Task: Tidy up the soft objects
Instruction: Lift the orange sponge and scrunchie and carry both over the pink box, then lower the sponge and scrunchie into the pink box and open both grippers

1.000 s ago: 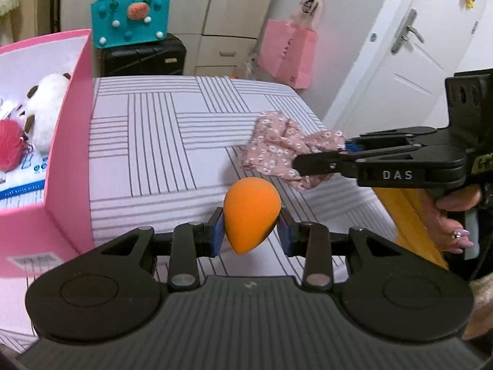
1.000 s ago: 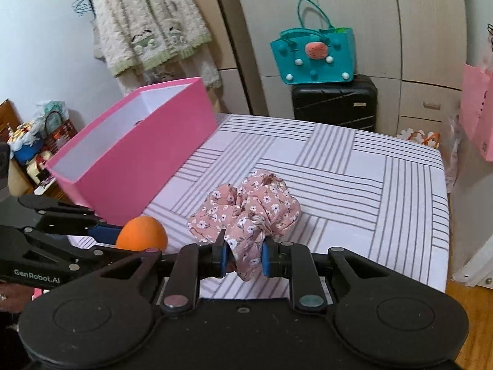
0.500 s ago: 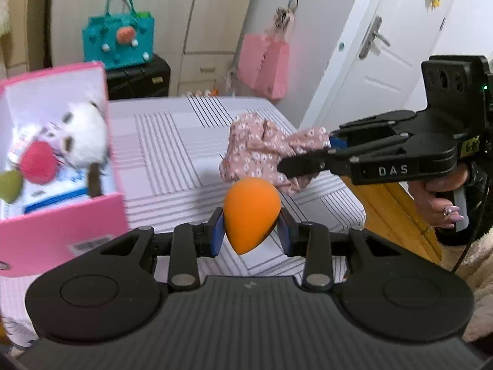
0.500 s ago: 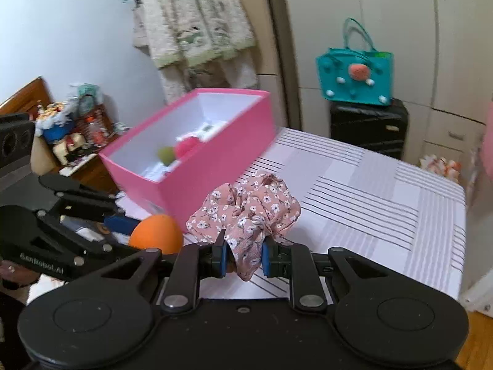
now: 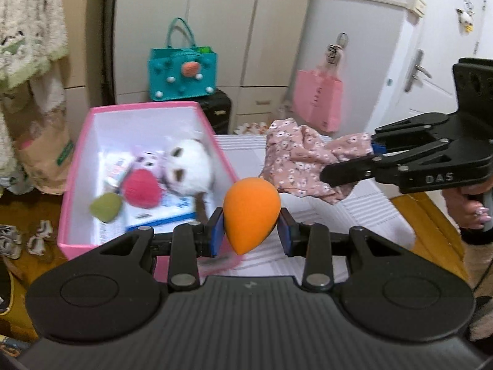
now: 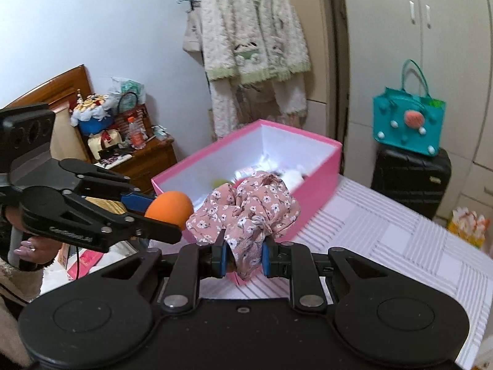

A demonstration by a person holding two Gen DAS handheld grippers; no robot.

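Left wrist: left gripper (image 5: 250, 235) pinching orange sponge (image 5: 251, 215), held just beside near corner of pink box (image 5: 77, 166); plush (image 5: 191, 166) and balls inside. Risk: early release bounces sponge off rim.

Right wrist: right gripper (image 6: 243, 257) pinching floral scrunchie (image 6: 246, 206) over box edge (image 6: 326, 166). Risk: grippers crowd, collide; fabric snags pad on release.

A teal handbag (image 6: 408, 123) sits on a black suitcase (image 6: 411, 175) at far right; a fluffy cardigan (image 6: 254, 27) hangs left of them.
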